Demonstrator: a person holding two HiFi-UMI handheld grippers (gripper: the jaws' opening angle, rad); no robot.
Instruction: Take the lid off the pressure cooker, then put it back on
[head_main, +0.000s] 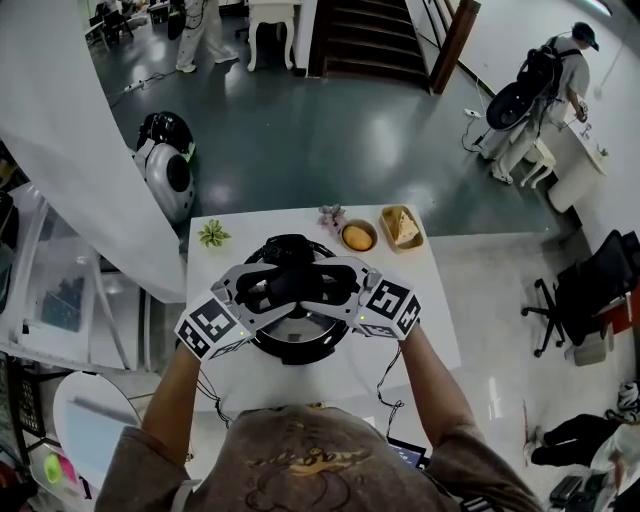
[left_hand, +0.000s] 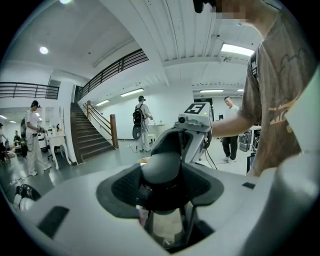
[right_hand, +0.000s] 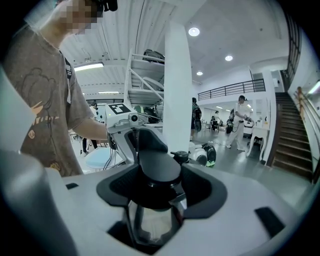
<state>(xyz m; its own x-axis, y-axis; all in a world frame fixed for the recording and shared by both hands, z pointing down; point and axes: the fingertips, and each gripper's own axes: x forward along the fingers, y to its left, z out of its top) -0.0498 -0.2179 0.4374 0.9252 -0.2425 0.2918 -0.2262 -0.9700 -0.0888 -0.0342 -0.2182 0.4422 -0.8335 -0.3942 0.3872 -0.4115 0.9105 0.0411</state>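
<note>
- The pressure cooker (head_main: 296, 350) stands at the middle of the white table (head_main: 425, 335), low in the centre of the head view, just in front of the person's chest.
- Its lid (head_main: 300, 322) shows as a silvery patch under the grippers; whether it sits fully on the pot or is slightly raised cannot be told.
- A black handle (head_main: 292, 285) runs across the top of the lid from left to right.
- The left gripper (head_main: 265, 287) comes in from the left and is clenched on the handle's left end; in its own view the rounded black end sits snug between the two dark pads.
- The right gripper (head_main: 335, 287) comes in from the right and grasps the other end in the same way, its pads against the handle's sides.
- The two grippers face each other across the lid, marker cubes toward the lower corners of the cooker.
- Along the table's far edge, above the cooker in the frame: a small green plant (head_main: 213, 234) at the left, then a bowl (head_main: 358, 237) with something round and orange, and a tray (head_main: 402, 228) of pale food just right of it.
- Beyond the table lies a dark glossy floor, with a staircase (head_main: 370, 35) at top centre and a person with a backpack (head_main: 560, 70) at the upper right.
</note>
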